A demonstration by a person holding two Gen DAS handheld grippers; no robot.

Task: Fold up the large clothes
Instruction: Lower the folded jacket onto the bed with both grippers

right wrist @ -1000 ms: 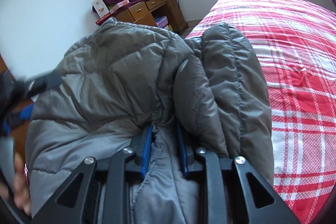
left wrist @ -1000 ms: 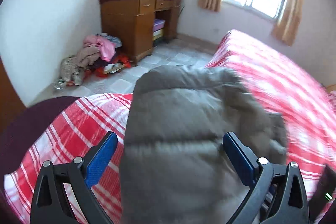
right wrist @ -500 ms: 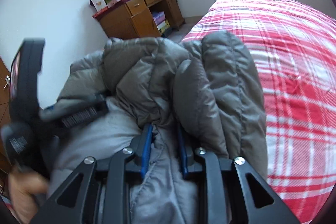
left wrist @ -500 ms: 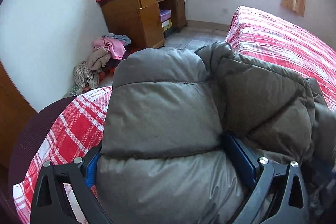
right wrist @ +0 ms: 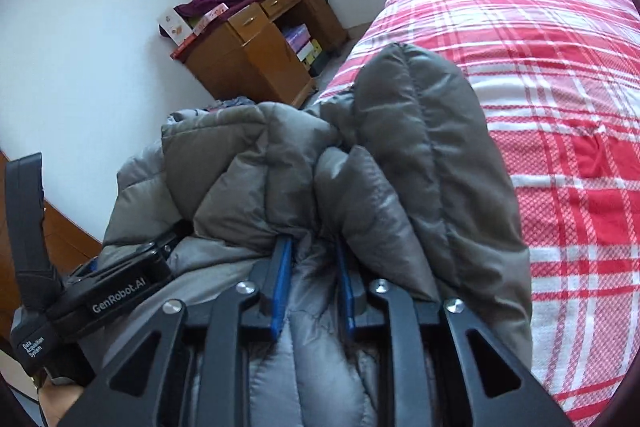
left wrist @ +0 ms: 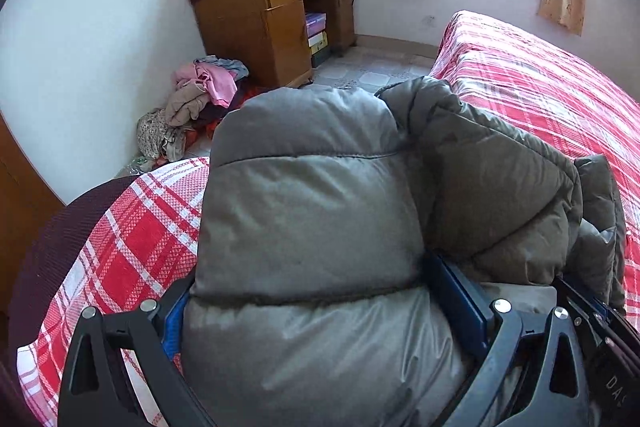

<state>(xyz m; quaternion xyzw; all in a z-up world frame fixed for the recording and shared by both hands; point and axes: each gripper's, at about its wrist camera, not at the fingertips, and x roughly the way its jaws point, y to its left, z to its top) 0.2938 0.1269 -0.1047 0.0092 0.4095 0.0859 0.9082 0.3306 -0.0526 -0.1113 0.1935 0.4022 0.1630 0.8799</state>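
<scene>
Your right gripper [right wrist: 312, 267] is clamped narrow on a pinch of the grey quilted puffer jacket [right wrist: 420, 163]. The blue pads [right wrist: 282, 283] bite a gathered fold that bulges up just ahead of them.

The rest of the jacket lies ahead and to both sides of that gripper, its long padded lobe stretching forward-right onto the red-and-white plaid bed cover [right wrist: 560, 107].

Your left gripper [left wrist: 320, 315] stands wide, with a thick padded panel of the same jacket [left wrist: 312, 219] filling the whole gap between its blue pads [left wrist: 460, 291]. Whether those pads press the padding or only flank it cannot be told.

From the left gripper, the plaid bed cover [left wrist: 132, 239] shows below-left of the jacket and again far right. A folded part of the jacket sits to the right, touching the panel.

Far ahead of the left gripper, against the white wall, stands a brown wooden desk [left wrist: 260, 27] topped with boxes and purple cloth. A heap of pink and beige clothes [left wrist: 196, 99] lies on the floor left of it.

In the right view, the left gripper's black body [right wrist: 120, 291] sits close at lower left against the jacket.
</scene>
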